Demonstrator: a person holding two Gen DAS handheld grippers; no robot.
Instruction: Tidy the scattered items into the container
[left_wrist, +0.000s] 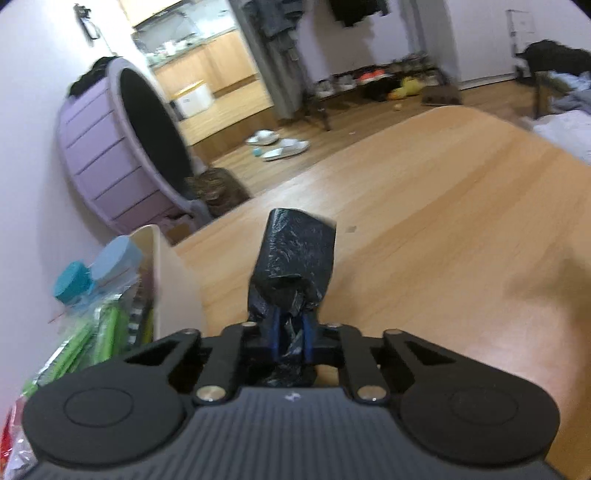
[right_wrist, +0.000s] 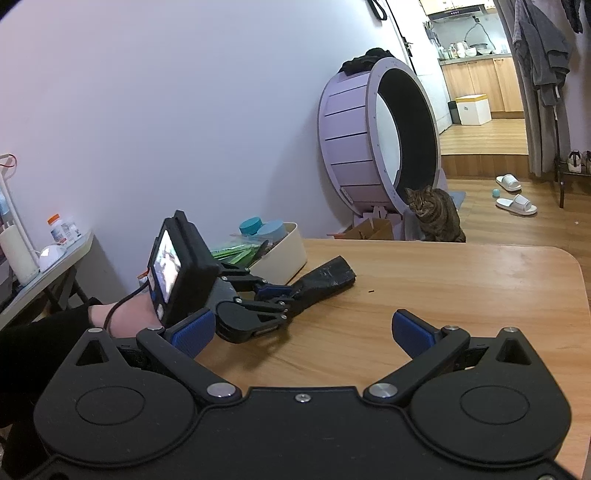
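My left gripper (left_wrist: 291, 326) is shut on a black plastic bag roll (left_wrist: 295, 254), held just above the wooden table (left_wrist: 424, 221). In the right wrist view the left gripper (right_wrist: 286, 295) and the black roll (right_wrist: 325, 278) hover to the right of the white container (right_wrist: 286, 254). The container (left_wrist: 162, 280) stands at the table's left edge and holds green packets (left_wrist: 99, 332) and teal-lidded jars (left_wrist: 74, 282). My right gripper (right_wrist: 303, 332) is open and empty, low over the table's near side.
A purple cat wheel (right_wrist: 373, 147) stands against the wall beyond the table, with a tabby cat (right_wrist: 434, 214) sitting beside it. White slippers (right_wrist: 515, 203) lie on the floor. A small side table (right_wrist: 48, 258) with bottles stands at the left.
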